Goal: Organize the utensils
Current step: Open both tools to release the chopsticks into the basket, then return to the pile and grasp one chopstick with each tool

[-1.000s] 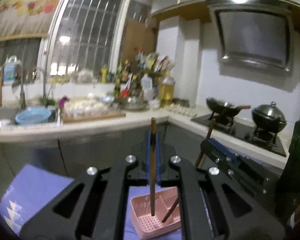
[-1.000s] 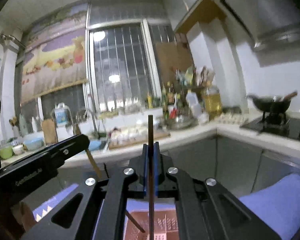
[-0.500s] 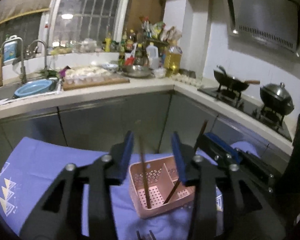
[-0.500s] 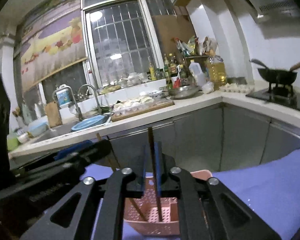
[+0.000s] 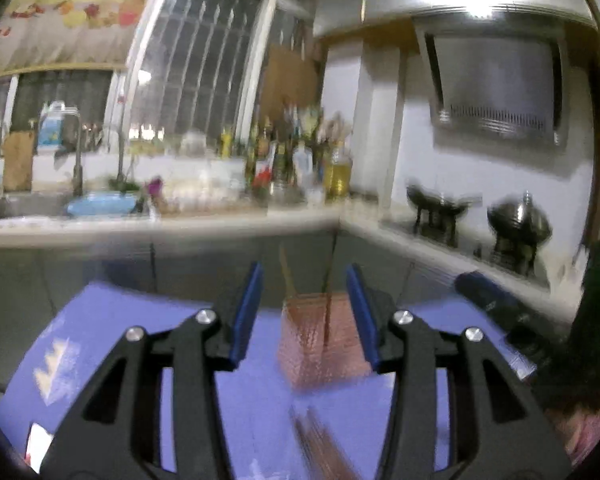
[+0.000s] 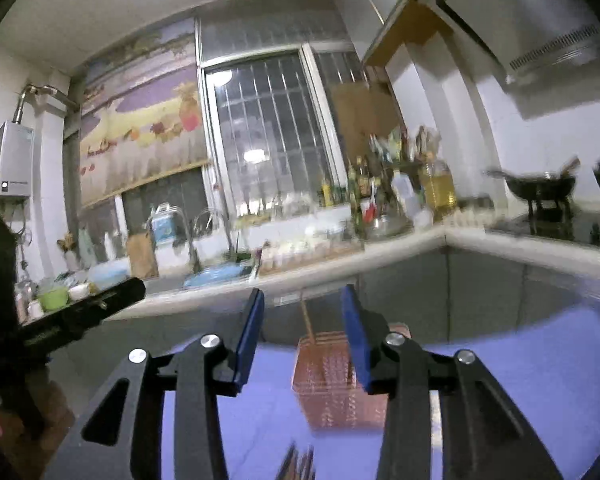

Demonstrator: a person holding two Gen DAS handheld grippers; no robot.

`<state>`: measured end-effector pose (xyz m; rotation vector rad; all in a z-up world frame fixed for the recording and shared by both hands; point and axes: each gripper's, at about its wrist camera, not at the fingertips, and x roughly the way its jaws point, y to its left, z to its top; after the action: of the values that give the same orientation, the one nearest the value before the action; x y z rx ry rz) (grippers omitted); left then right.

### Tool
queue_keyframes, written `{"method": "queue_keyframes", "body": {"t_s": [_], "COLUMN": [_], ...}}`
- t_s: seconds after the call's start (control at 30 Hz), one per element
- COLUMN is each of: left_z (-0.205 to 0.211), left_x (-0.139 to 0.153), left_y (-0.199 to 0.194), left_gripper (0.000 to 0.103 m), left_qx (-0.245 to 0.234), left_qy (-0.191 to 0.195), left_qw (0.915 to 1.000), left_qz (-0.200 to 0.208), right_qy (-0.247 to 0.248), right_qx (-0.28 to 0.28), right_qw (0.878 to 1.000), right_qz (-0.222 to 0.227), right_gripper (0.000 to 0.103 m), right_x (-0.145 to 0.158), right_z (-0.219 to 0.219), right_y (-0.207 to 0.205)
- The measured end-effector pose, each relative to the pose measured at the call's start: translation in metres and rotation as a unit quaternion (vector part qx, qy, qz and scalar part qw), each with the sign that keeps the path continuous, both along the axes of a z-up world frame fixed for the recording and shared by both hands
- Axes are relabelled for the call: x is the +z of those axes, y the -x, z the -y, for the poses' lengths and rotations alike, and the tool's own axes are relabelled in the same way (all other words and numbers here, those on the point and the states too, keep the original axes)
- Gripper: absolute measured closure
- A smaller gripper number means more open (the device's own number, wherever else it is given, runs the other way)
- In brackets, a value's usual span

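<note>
Grippers level, fingers (image 5: 246, 312) spread, above basket (image 5: 322, 340)

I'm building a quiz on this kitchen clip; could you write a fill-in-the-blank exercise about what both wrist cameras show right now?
1. The left hand-held gripper has its jaws ____.
2. The right hand-held gripper holds ____.
3. The pink perforated plastic utensil basket stands on a ____ cloth.
4. The thin wooden chopsticks stand inside the ____.

Missing words: open; nothing; purple; basket
</note>
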<state>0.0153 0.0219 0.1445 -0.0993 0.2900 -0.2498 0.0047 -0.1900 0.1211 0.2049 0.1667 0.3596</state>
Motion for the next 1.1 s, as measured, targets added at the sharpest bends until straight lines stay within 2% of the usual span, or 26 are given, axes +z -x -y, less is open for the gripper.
{"method": "queue_keyframes", "body": {"t_s": [0.07, 0.13, 0.17, 0.2, 0.23, 0.3, 0.43, 0.6, 0.77, 1.0, 1.07, 1.1], "left_z": [-0.001, 0.005, 0.010, 0.015, 0.018, 0.029, 0.045, 0.056, 0.058, 0.059, 0.059, 0.058], "left_x": [-0.038, -0.085, -0.107, -0.127, -0.142, -0.164, -0.186, -0.206, -0.206, -0.204, -0.204, -0.205], "left_y": [0.006, 0.006, 0.006, 0.007, 0.008, 0.013, 0.019, 0.018, 0.019, 0.013, 0.014, 0.016], "left_gripper": [0.061, 0.061, 0.064, 0.073, 0.077, 0.077, 0.077, 0.077, 0.077, 0.077, 0.077, 0.082], "left_qx": [-0.007, -0.022, -0.032, -0.046, -0.056, -0.064, -0.073, -0.060, -0.050, -0.040, -0.040, -0.043], "left_qy": [-0.018, -0.043, -0.049, -0.052, -0.055, -0.076, -0.102, -0.128, -0.158, -0.160, -0.163, -0.163], "left_qw": [0.9982, 0.9898, 0.9833, 0.9761, 0.9700, 0.9614, 0.9530, 0.9445, 0.9445, 0.9445, 0.9453, 0.9463], "left_qz": [-0.056, -0.134, -0.172, -0.206, -0.230, -0.257, -0.276, -0.297, -0.284, -0.284, -0.280, -0.276], "right_qy": [0.020, 0.054, 0.070, 0.077, 0.077, 0.083, 0.107, 0.127, 0.163, 0.183, 0.177, 0.177], "right_qx": [0.007, 0.015, 0.018, 0.024, 0.033, 0.042, 0.057, 0.070, 0.062, 0.054, 0.053, 0.051], "right_qw": [0.997, 0.989, 0.982, 0.976, 0.967, 0.954, 0.944, 0.935, 0.936, 0.934, 0.935, 0.936], "right_qz": [-0.068, -0.136, -0.172, -0.203, -0.240, -0.284, -0.308, -0.323, -0.306, -0.301, -0.302, -0.301], "right_gripper": [0.063, 0.069, 0.073, 0.074, 0.076, 0.076, 0.077, 0.076, 0.076, 0.076, 0.082, 0.086], "right_x": [-0.044, -0.085, -0.106, -0.123, -0.143, -0.166, -0.177, -0.187, -0.186, -0.190, -0.190, -0.190], "right_z": [-0.003, -0.012, -0.017, -0.019, -0.021, -0.023, -0.032, -0.043, -0.049, -0.056, -0.053, -0.052], "right_y": [0.017, 0.025, 0.028, 0.030, 0.033, 0.036, 0.041, 0.043, 0.046, 0.044, 0.044, 0.044]}}
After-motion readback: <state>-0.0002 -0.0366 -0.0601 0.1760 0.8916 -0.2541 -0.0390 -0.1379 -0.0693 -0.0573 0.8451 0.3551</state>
